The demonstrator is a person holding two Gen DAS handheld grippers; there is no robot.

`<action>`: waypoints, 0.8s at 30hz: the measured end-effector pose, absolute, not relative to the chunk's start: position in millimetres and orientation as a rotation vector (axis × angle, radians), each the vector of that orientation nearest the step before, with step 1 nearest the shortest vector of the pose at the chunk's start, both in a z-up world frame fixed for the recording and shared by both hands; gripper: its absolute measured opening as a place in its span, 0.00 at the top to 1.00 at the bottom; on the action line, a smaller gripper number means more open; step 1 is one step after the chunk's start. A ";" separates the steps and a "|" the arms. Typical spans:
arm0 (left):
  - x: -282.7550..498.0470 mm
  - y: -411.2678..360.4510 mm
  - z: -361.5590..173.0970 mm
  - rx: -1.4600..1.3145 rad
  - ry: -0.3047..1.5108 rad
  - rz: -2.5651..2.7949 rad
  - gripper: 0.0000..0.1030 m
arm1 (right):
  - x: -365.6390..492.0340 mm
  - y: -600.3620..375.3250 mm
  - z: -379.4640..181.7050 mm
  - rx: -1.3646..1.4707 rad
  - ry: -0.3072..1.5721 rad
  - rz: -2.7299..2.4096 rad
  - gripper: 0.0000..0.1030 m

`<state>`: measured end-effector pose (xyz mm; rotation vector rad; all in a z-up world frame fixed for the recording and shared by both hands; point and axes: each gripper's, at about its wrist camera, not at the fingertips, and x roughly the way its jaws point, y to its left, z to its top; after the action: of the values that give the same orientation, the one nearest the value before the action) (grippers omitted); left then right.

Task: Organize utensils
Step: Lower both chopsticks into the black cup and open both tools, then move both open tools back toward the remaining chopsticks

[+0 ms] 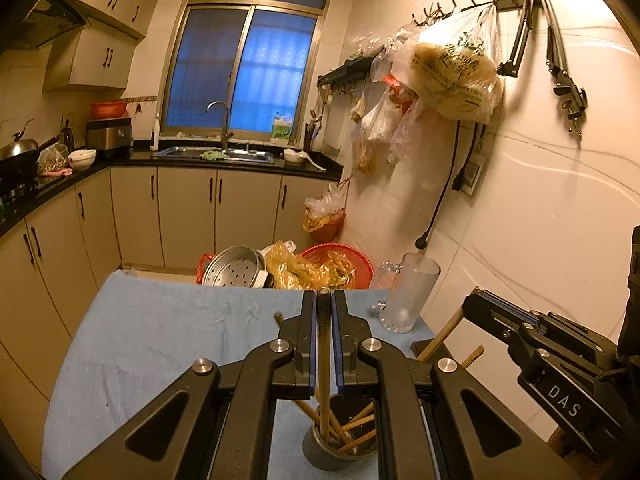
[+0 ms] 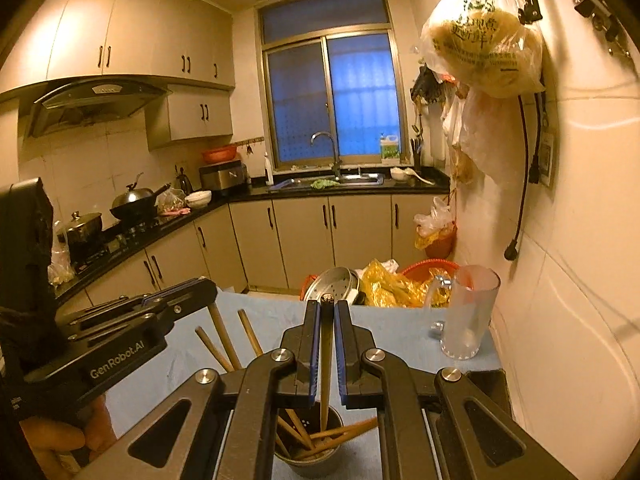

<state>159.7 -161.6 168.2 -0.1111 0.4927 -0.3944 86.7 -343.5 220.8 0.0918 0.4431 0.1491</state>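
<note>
Here the near edge of the blue cloth-covered table (image 1: 160,340) is hidden under both grippers. On its far right stands a clear frosted glass mug (image 1: 408,296), seemingly empty. Nearest sits a small round grey metal holder (image 2: 308,460), half covered, with several wooden chopsticks (image 2: 344,430) leaning in it. The left gripper (image 1: 323,296) is clenched on one dark chopstick (image 1: 323,360), its long axis upright, lower end in the holder. The right gripper (image 2: 327,306) likewise pinches a light chopstick (image 2: 326,368).
</note>
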 end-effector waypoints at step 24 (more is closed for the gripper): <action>124.0 -142.7 164.8 -0.132 0.511 -0.343 0.40 | 58.2 -363.8 210.7 0.135 0.470 0.090 0.80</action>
<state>124.0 -142.7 164.8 -0.1316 0.5111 -0.3432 58.2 -363.8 210.7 0.1347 0.4703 0.0904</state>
